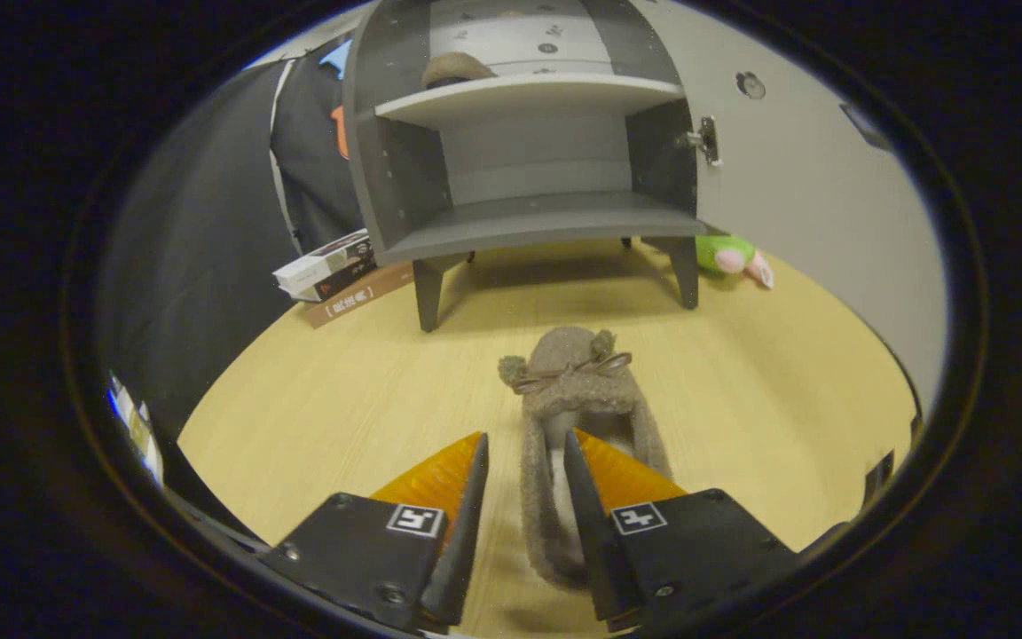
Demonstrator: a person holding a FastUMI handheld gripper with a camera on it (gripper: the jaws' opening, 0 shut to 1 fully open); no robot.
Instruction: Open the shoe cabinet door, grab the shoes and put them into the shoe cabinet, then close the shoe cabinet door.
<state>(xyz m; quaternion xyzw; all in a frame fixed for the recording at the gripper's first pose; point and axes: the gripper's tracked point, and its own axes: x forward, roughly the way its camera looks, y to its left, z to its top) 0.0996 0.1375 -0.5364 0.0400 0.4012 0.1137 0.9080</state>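
While your gripper (524, 453) hovers low with its fingers narrowly parted, a fuzzy brown slipper (569, 390) lies between them, its side wall against the right finger. Beyond the slipper, the shoe cabinet (529, 169) stands open, its door (795, 186) swung right, another slipper (456, 69) shelved inside.

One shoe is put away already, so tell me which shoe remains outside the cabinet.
The shoe with the bow on the wooden floor, its heel rim between the open fingers. The other shoe sits on the cabinet's upper shelf.
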